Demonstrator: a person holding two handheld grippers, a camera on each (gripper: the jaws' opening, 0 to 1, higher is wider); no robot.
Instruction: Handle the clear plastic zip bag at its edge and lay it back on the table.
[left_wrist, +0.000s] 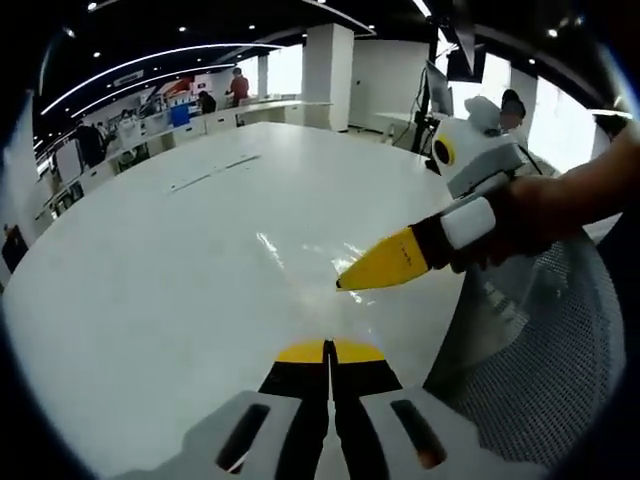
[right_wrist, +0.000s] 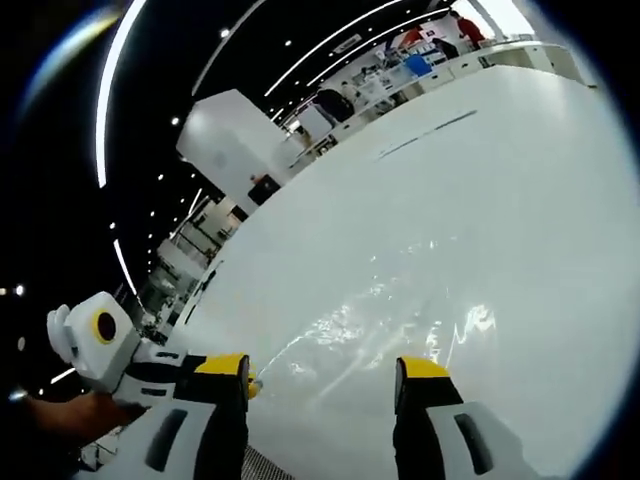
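We see the clear zip bag lying flat on the white table, its near edge clamped in our left gripper, while our right gripper hangs with jaws spread just over the plastic.

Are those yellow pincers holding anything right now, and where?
The right gripper is open and holds nothing. The left gripper is shut at the near edge of the clear bag; whether it pinches the plastic cannot be told.
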